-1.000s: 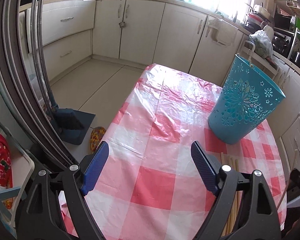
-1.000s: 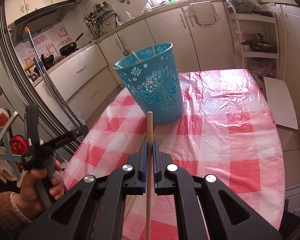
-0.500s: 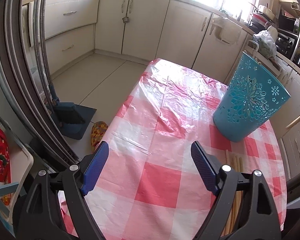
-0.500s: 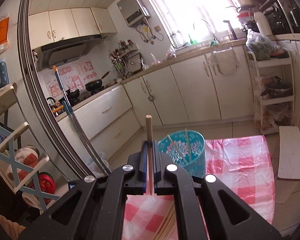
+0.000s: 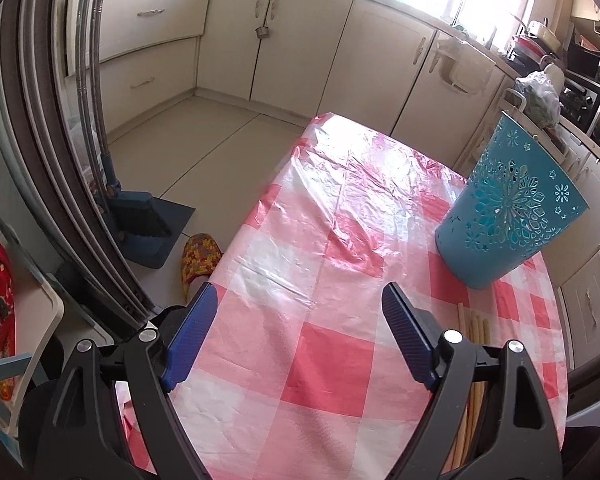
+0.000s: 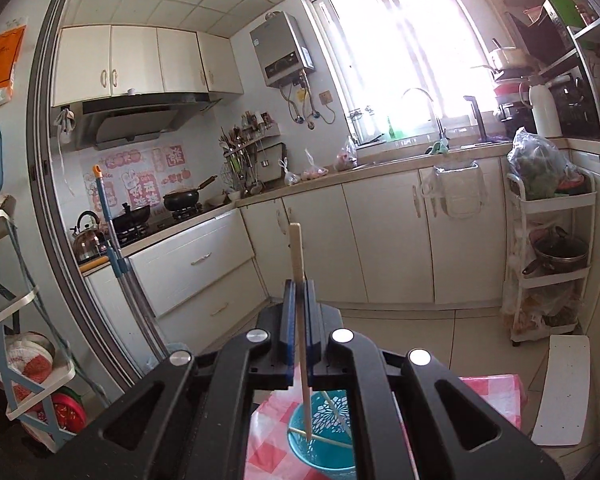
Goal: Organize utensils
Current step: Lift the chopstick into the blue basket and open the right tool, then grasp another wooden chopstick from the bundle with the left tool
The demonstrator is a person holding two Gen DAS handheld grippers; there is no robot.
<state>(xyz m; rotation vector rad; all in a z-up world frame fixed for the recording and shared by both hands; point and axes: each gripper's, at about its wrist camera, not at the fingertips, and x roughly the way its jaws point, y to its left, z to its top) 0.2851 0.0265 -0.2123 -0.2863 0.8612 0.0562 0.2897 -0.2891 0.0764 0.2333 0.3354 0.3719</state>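
A teal perforated holder (image 5: 508,212) stands on the red-and-white checked tablecloth (image 5: 340,288) at the right. My left gripper (image 5: 296,340) is open and empty, low over the near end of the table. Several wooden chopsticks (image 5: 474,368) lie on the cloth by its right finger. My right gripper (image 6: 299,294) is shut on a single wooden chopstick (image 6: 300,304), held upright high above the holder (image 6: 324,440). The stick's lower tip points into the holder's mouth, where other chopsticks (image 6: 332,420) rest.
A broom and dustpan (image 5: 140,220) and a knitted slipper (image 5: 198,256) are on the floor left of the table. Kitchen cabinets (image 5: 300,40) run along the back. A white rack (image 6: 552,256) with pots stands at the right.
My right gripper has risen and tilted up with the chopstick, so it now hangs over the holder's mouth. My left gripper has shifted slightly and stayed open.
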